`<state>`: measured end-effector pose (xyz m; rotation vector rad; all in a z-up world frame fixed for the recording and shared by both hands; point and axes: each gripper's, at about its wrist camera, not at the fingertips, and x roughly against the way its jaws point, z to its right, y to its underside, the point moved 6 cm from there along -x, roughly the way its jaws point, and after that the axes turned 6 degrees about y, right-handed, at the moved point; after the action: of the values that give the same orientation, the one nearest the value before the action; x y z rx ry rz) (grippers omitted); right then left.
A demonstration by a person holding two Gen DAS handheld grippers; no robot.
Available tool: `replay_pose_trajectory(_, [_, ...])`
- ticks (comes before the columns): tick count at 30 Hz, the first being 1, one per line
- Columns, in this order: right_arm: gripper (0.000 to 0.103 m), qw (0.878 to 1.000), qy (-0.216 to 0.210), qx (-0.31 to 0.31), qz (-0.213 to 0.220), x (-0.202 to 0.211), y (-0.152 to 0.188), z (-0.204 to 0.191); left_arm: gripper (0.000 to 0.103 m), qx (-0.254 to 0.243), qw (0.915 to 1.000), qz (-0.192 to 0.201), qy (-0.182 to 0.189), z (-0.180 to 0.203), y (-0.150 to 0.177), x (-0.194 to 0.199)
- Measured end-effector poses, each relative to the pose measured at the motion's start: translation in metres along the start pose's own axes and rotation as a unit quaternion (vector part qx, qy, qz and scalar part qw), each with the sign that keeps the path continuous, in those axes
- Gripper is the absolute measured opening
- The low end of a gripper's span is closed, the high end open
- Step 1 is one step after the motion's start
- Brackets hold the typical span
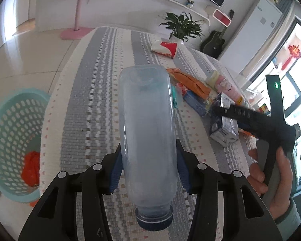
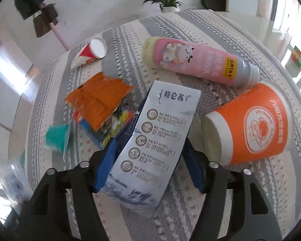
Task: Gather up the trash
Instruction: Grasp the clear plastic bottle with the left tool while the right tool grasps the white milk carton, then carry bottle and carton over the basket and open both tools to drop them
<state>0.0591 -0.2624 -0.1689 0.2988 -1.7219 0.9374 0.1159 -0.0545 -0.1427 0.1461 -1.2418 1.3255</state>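
Left wrist: tongs [image 1: 148,172] clamp translucent, rounded plastic bottle [image 1: 147,132].

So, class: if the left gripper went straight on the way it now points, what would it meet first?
The left gripper, shut on the clear bottle, points along the striped tablecloth. Past the bottle's base, probably the crushed red-and-white paper cup comes first, though depth is unclear.

A grey-and-cream woven cloth [image 1: 102,84] covers the table; glossy pale floor tiles [image 1: 20,52] reflect daylight from the windows [image 1: 295,76]; white walls carry a shelf [image 1: 176,2]; a guitar [image 1: 213,42] leans near a potted plant [image 1: 182,27]
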Motion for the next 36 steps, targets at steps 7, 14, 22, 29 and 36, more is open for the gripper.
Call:
replay_pose_trajectory(7, [0.058,0.995,-0.037,0.095,0.01,0.029,0.052,-0.008,0.045,-0.009,0.9999,0.011,0.001,0.003,-0.001,0.01])
replay_pose_trajectory(14, [0.059,0.986,-0.044,0.161,-0.003,0.052,0.092,-0.005,0.045,-0.012,0.9998,0.016,0.009,0.001,0.002,0.019])
replay_pose_trajectory(22, [0.062,0.991,-0.02,0.129,-0.019,0.043,0.086,-0.004,0.045,-0.027,0.9994,0.017,0.01,0.002,0.007,0.024])
replay_pose_trajectory(29, [0.057,0.989,-0.014,0.146,0.0,0.041,0.089,-0.036,0.045,-0.012,0.9984,0.042,0.034,-0.007,0.007,0.047])
replay_pose_trajectory(36, [0.056,0.971,-0.11,0.199,0.07,0.095,0.088,-0.127,0.045,0.036,0.9917,0.117,0.04,-0.05,-0.01,0.121])
